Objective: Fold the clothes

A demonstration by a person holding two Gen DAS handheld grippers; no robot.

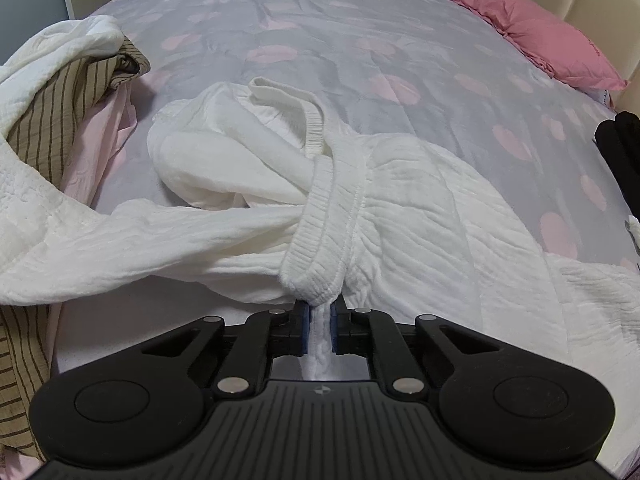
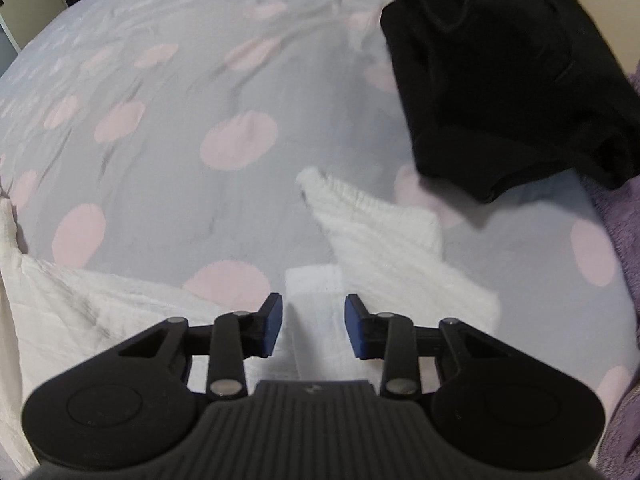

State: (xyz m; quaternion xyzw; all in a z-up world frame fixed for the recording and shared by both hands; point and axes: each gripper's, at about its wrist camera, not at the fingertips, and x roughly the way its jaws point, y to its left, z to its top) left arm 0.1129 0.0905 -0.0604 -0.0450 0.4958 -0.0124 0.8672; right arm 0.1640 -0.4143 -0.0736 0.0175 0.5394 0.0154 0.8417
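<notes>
White crinkled trousers (image 1: pixel 400 208) with an elastic waistband (image 1: pixel 324 236) lie rumpled on the bed. My left gripper (image 1: pixel 319 312) is shut on the waistband, with white cloth pinched between its blue pads. In the right wrist view, my right gripper (image 2: pixel 314 320) is open, its blue pads (image 2: pixel 274 322) on either side of a white strip of the trousers (image 2: pixel 316 300) without touching it. More of the white cloth (image 2: pixel 384 236) spreads ahead and to the left of it.
The bed has a grey cover with pink dots (image 1: pixel 320 40). A heap of white and brown-striped clothes (image 1: pixel 48 120) lies at the left. A pink pillow (image 1: pixel 552 44) lies far right. A black garment (image 2: pixel 500 80) lies ahead right of my right gripper, a purple blanket (image 2: pixel 624 240) beside it.
</notes>
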